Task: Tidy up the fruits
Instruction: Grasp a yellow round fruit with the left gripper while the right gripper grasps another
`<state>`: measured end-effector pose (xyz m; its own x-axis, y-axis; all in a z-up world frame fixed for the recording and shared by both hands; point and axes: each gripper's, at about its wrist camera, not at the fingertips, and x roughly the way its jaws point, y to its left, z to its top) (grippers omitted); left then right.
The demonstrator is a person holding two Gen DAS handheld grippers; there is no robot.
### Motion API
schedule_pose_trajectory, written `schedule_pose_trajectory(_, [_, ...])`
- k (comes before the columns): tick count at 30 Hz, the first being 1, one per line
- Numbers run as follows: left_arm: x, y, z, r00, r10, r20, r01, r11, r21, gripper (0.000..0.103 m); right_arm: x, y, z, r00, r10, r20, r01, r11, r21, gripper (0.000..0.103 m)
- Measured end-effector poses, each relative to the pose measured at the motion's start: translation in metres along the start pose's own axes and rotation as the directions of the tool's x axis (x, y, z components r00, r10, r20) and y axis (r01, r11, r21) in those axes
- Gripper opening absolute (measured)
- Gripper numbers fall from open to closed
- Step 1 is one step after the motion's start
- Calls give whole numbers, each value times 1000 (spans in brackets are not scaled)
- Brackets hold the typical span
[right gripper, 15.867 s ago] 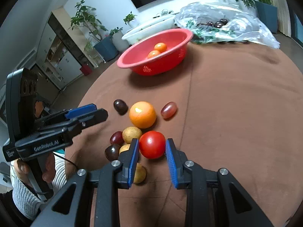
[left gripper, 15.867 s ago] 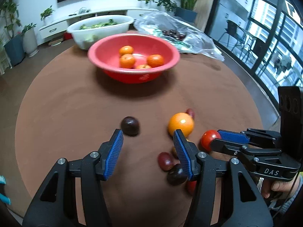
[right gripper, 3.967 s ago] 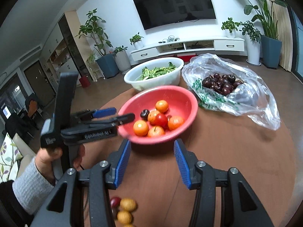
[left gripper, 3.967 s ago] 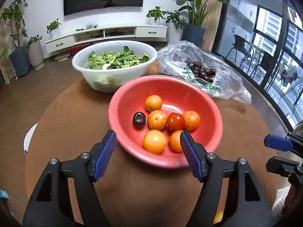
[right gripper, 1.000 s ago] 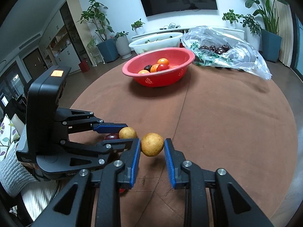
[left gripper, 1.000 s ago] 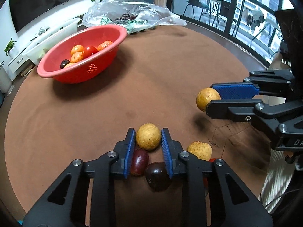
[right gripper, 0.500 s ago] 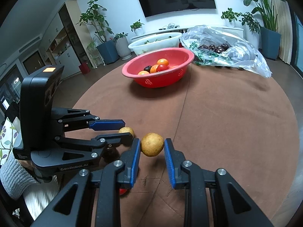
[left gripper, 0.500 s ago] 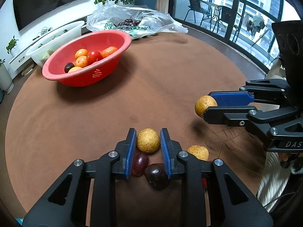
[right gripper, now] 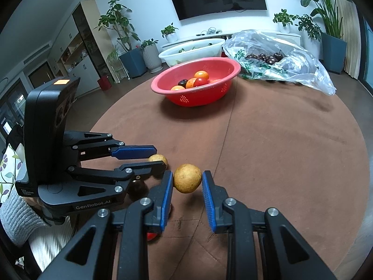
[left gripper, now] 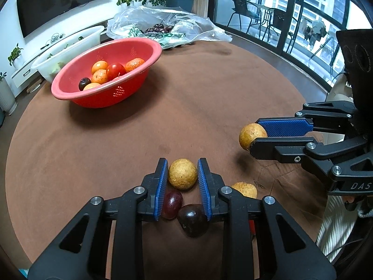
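My left gripper [left gripper: 182,175] is shut on a yellow-brown round fruit [left gripper: 182,174], lifted just above the brown table. Under its fingers lie a dark red fruit [left gripper: 172,204] and a near-black one [left gripper: 193,219], with another yellow fruit [left gripper: 244,189] to the right. My right gripper [right gripper: 187,182] is shut on a second yellow-brown fruit [right gripper: 187,181], held above the table; it shows at the right of the left wrist view as fruit [left gripper: 251,135]. The red bowl [left gripper: 139,70] at the far left holds several oranges, a tomato and a dark fruit.
A white tub of greens [left gripper: 70,46] stands behind the red bowl [right gripper: 223,88]. A clear plastic bag of dark cherries [right gripper: 275,63] lies at the table's far side. A red fruit [right gripper: 151,236] peeks out under my right gripper. A grey-sleeved hand [right gripper: 18,219] holds the left gripper.
Both grippers have kept their hold on the yellow fruits. The left gripper's fruit has come slightly off the table pile; the views hardly shifted otherwise.
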<state>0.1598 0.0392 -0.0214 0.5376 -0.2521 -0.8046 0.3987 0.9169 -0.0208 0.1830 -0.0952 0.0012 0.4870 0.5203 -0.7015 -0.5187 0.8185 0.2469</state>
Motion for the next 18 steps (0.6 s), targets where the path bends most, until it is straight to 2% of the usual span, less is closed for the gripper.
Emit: schedule_pose_trajectory(18, [11,-3,-2,1000,-6,-22,6,1000,14,25,-1,0,0,1000,1,2,-1,1000,4,28])
